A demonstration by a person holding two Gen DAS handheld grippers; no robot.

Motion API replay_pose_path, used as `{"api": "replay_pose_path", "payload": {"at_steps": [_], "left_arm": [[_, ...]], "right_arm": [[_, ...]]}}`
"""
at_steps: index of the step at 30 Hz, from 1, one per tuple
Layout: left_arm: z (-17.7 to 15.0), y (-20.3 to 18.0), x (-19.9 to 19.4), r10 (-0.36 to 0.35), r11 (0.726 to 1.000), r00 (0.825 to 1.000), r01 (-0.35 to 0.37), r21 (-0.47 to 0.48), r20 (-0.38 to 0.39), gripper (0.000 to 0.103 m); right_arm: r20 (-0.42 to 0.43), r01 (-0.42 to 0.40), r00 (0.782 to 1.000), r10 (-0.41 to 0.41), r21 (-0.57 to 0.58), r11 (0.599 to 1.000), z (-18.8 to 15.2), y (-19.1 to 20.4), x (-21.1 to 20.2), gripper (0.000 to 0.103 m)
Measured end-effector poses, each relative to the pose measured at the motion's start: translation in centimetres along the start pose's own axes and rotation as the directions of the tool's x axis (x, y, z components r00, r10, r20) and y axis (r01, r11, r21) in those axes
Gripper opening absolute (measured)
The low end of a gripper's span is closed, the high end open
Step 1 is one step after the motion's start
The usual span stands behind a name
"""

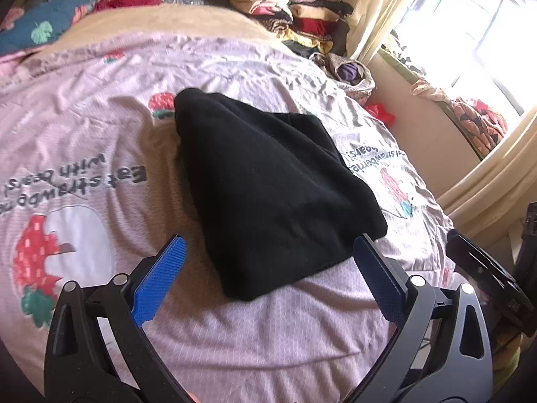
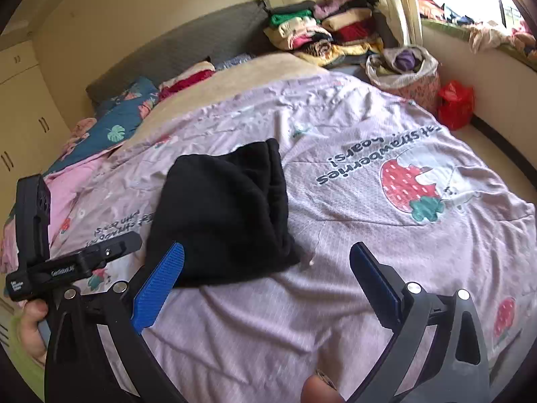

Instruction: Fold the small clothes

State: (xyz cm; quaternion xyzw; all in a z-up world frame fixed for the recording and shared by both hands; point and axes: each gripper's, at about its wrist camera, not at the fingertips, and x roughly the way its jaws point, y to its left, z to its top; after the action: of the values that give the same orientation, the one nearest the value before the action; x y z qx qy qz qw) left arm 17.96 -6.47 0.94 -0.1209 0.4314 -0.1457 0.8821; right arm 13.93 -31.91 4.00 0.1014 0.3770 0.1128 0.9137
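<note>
A folded black garment (image 1: 268,181) lies on the pink strawberry bedspread (image 1: 84,127); it also shows in the right wrist view (image 2: 225,211). My left gripper (image 1: 268,245) is open and empty, its blue pads just short of the garment's near edge. My right gripper (image 2: 268,252) is open and empty, hovering above the bedspread (image 2: 369,127) with the garment ahead to its left. The left gripper's body (image 2: 50,262) shows at the left of the right wrist view.
Stacks of folded clothes (image 1: 295,10) sit at the head of the bed by the curtain, also in the right wrist view (image 2: 322,30). A bag of clothes (image 2: 406,70) and a red bag (image 2: 454,104) stand beside the bed. Pillows (image 2: 124,117) lie far left.
</note>
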Motion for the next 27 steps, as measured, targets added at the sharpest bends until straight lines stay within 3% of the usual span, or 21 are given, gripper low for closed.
{"api": "replay_pose_path", "payload": {"at_steps": [17,27], "left_arm": [[-7.1,-0.5,-4.6,0.091,0.993,0.992,-0.098,0.072,0.088,0.094],[-10.0,0.0,-4.0,0.121,0.989,0.989,-0.127,0.07,0.083,0.094]], "right_arm": [[0.124,0.077,0.99,-0.062,-0.116,0.99,-7.9,3.5,-4.4,0.098],[0.084,0.13,0.989,-0.12,-0.117,0.985,-10.5,3.3,-3.1,0.099]]}}
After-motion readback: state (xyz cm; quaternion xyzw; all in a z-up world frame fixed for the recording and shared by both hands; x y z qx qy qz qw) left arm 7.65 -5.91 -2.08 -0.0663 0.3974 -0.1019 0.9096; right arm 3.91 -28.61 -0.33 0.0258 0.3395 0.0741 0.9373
